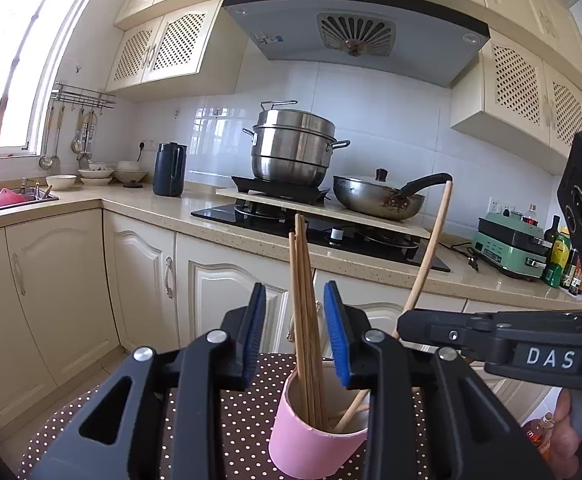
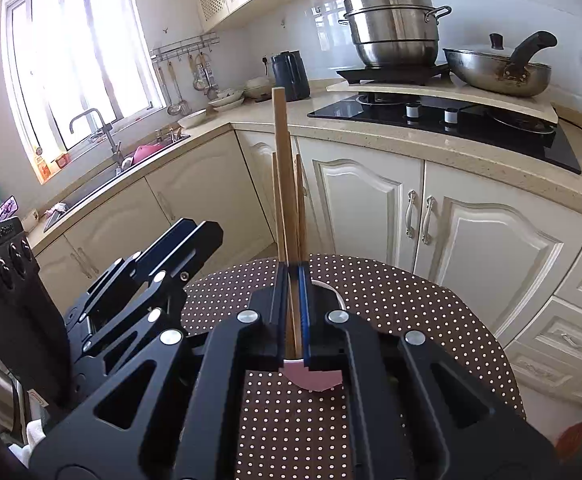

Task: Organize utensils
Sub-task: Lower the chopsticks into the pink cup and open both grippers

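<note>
While the left gripper (image 1: 295,332) holds its jaws apart around upright chopsticks (image 1: 305,320) without touching them, these stand in a pink cup (image 1: 311,432) on the dotted desk (image 1: 231,420). In the right wrist view, the right gripper (image 2: 292,312) is clamped on one chopstick (image 2: 282,168) above the cup.

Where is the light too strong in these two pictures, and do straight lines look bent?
Left wrist view: the window at upper left is washed out white, and the cabinets curve from fisheye distortion. Right wrist view: the window is again overexposed, the counter edge bows, and the dark corners are vignetted.
</note>
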Motion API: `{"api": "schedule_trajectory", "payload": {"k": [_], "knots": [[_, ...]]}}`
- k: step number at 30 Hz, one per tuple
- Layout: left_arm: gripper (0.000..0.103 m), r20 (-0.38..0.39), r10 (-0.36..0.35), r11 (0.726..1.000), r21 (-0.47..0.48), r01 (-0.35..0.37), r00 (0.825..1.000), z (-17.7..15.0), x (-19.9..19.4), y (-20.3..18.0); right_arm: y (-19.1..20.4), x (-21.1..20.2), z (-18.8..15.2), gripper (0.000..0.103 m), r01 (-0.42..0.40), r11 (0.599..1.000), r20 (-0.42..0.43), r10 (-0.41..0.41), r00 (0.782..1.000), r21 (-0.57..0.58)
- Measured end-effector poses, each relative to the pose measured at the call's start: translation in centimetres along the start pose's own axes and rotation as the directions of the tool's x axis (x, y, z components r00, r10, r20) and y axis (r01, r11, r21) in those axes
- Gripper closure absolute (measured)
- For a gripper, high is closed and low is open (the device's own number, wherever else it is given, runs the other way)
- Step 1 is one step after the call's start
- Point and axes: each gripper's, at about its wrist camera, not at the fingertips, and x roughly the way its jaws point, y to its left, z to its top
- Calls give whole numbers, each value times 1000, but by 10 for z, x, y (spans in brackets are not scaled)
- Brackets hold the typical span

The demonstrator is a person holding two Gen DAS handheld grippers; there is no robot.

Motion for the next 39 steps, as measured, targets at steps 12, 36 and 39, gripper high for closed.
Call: {"api": "schedule_trajectory", "payload": {"k": [12,36,39], "knots": [[49,-25,95,994,55,-94,995,4,-33,14,15,-3,-11,96,12,1000,20,-12,1000,1],[47,-91,146,989,-16,-148,985,4,-117,50,74,-66,-33,84,75,995,199,-60,978,-69],[47,-87,139,990,-9,-141,986,5,-125,48,81,-79,-38,74,117,990,235,-94,967,-83]]}}
